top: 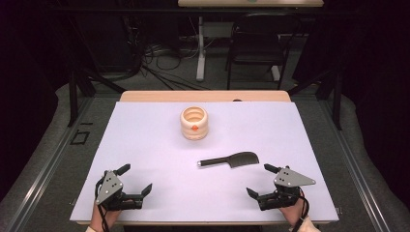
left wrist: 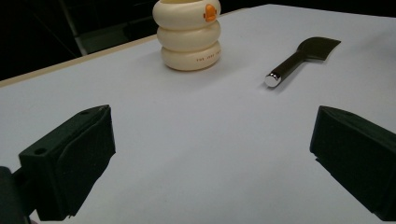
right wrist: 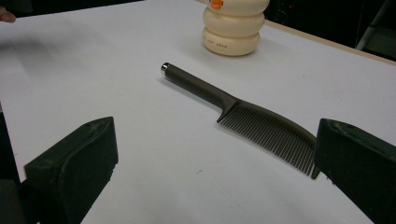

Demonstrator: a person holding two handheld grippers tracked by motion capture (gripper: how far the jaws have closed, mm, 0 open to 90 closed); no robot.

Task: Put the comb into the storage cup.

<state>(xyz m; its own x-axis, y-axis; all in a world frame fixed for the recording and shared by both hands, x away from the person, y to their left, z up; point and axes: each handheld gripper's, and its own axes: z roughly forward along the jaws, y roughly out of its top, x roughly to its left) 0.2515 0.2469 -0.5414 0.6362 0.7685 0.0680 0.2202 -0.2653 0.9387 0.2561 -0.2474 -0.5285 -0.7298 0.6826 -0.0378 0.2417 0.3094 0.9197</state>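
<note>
The comb (top: pixel 228 160) lay crosswise just ahead of the right gripper (top: pixel 264 180) (jaws wide, empty), handle pointing left.

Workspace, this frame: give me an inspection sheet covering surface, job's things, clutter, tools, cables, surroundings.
Surface: white sheet over a wooden table, flat, no stains seen.
Job's things: dark comb lying flat, handle end toward the left tool; cream ribbed holder upright behind it, apart from it, orange mark on its front.
Clutter: nothing seen.
Tools: left tool and right tool both open, holding nothing, at the near edge; the comb lies nearer the right one.
Cables: one trails from each tool toward the hands; a tangle lies on the floor beyond the table.
Surroundings: dark room, chair, a second table's leg.
</note>
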